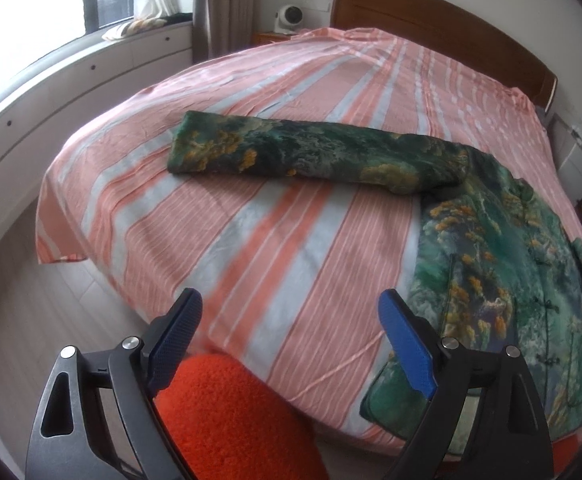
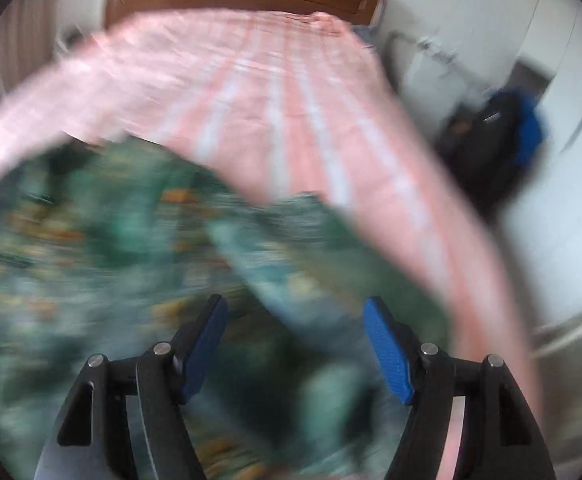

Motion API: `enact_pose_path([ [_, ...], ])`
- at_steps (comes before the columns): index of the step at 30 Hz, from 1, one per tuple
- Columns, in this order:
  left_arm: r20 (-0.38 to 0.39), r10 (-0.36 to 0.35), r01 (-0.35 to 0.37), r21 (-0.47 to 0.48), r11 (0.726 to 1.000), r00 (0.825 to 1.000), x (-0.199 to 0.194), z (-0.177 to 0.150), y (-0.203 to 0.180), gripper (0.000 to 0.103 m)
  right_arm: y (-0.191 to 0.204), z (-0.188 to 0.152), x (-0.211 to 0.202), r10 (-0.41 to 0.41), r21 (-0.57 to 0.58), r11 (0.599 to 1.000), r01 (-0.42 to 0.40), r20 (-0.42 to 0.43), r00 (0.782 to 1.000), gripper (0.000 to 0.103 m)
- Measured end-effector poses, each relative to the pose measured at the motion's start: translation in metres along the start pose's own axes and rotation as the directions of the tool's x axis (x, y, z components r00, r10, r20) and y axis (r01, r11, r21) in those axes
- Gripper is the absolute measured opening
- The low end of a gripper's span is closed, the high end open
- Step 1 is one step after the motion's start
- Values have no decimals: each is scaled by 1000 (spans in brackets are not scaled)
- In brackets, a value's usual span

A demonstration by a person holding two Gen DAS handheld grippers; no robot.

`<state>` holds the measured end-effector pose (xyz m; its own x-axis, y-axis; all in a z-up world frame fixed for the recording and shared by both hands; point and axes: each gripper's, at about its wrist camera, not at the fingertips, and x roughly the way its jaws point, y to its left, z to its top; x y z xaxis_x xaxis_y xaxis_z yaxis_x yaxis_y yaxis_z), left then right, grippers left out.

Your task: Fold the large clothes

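Note:
A large green jacket with a yellow tree print [image 1: 503, 264] lies flat on the bed's right side, one long sleeve [image 1: 299, 152] stretched left across the sheet. My left gripper [image 1: 291, 308] is open and empty, above the bed's near edge, left of the jacket's hem. My right gripper [image 2: 295, 312] is open and empty, close over the jacket [image 2: 103, 248]. The right wrist view is heavily blurred by motion.
The bed has a pink and grey striped sheet [image 1: 195, 236] and a wooden headboard [image 1: 443, 28]. An orange fuzzy object [image 1: 231, 416] sits below my left gripper. A white window bench [image 1: 71, 80] runs along the left. Dark bags [image 2: 491, 140] stand right of the bed.

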<state>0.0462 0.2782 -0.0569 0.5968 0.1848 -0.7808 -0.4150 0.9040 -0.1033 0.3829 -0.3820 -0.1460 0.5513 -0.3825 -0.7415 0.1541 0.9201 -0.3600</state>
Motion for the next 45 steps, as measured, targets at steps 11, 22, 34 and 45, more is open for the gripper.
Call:
enact_pose_path([
  [11, -45, 18, -21, -64, 998, 999, 21, -8, 20, 92, -67, -25, 14, -2, 234, 972, 1, 3, 1000, 19],
  [22, 18, -54, 55, -42, 998, 998, 26, 5, -18, 99, -225, -285, -61, 149, 938, 331, -104, 57, 987, 57],
  [34, -28, -97, 99, 75, 992, 995, 93, 20, -49, 102, -129, -304, -143, 111, 607, 775, -177, 145, 983, 82],
  [45, -61, 65, -56, 136, 989, 996, 139, -5, -51, 102, -99, -296, -138, 81, 534, 837, -119, 94, 992, 87],
])
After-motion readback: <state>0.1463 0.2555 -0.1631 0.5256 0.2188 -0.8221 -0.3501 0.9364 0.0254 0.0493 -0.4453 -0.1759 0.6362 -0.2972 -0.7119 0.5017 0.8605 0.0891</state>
